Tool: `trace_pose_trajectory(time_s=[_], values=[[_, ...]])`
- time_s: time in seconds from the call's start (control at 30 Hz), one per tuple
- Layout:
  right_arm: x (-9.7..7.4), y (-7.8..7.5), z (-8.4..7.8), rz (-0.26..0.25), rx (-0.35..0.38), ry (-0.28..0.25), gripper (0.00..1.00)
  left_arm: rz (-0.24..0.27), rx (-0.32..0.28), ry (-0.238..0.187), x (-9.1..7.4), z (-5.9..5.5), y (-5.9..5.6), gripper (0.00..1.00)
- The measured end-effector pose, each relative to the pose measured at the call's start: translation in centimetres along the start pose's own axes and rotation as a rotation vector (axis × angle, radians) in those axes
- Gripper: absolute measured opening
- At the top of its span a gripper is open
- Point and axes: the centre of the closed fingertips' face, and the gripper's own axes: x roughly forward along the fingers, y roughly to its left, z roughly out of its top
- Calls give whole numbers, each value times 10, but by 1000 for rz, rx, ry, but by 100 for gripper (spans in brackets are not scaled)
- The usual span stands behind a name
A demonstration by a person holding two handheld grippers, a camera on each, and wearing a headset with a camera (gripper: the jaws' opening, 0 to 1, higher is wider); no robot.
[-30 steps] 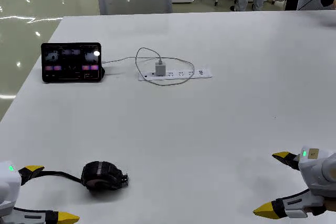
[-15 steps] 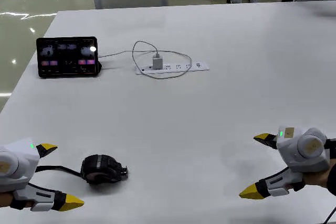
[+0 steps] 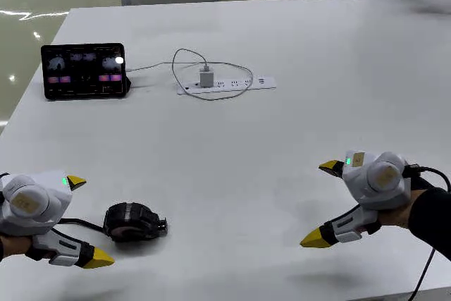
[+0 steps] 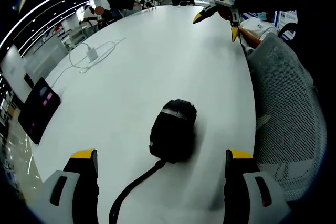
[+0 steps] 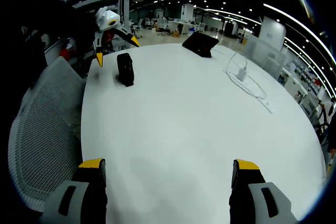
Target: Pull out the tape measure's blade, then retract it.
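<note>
A black tape measure [image 3: 132,221] lies on the white table [image 3: 282,125] near its front left, with a black wrist strap trailing towards my left gripper. In the left gripper view the tape measure [image 4: 172,130] sits just ahead of the jaws. My left gripper [image 3: 81,220] is open, its yellow tips a short way left of the case and apart from it. Over the front right of the table my right gripper [image 3: 323,202] hangs open with nothing between its jaws. From the right gripper view the tape measure [image 5: 125,68] lies far across the table, beside the left gripper [image 5: 114,38].
A tablet [image 3: 84,70] with a lit screen stands at the back left. A white power strip [image 3: 225,84] with a charger and looped cable lies behind the middle. A mesh chair [image 4: 294,103] stands at the table's near edge. People stand beyond the far end.
Both grippers have come further up into the head view and onto the table. The left gripper has closed in on the tape measure. The tape measure has not moved.
</note>
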Motion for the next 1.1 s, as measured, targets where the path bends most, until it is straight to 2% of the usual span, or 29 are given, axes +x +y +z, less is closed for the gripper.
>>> trace_pose_trajectory(time_s=[0.17, 0.27, 0.37, 0.53, 0.7, 0.87, 0.97, 1.1], values=[[9, 7, 13, 21, -21, -6, 99, -21, 15, 4, 5, 7, -1, 94], [13, 12, 23, 35, -39, -22, 99, -74, 3, -2, 8, 11, -8, 91], [18, 15, 30, 49, -60, -30, 99, -70, 48, 24, 11, 10, -7, 86], [26, 20, 36, 80, -49, -19, 99, -80, 60, 27, 14, 14, -6, 82], [36, 23, 44, 96, -53, -31, 99, -90, 61, 29, 16, 19, -6, 80], [46, 32, 55, 126, -75, -48, 99, -95, 95, 49, 21, 18, -6, 77], [51, 36, 61, 136, -100, -55, 99, -102, 106, 62, 23, 18, -7, 71], [57, 40, 70, 153, -117, -64, 99, -121, 113, 64, 26, 23, -12, 64]])
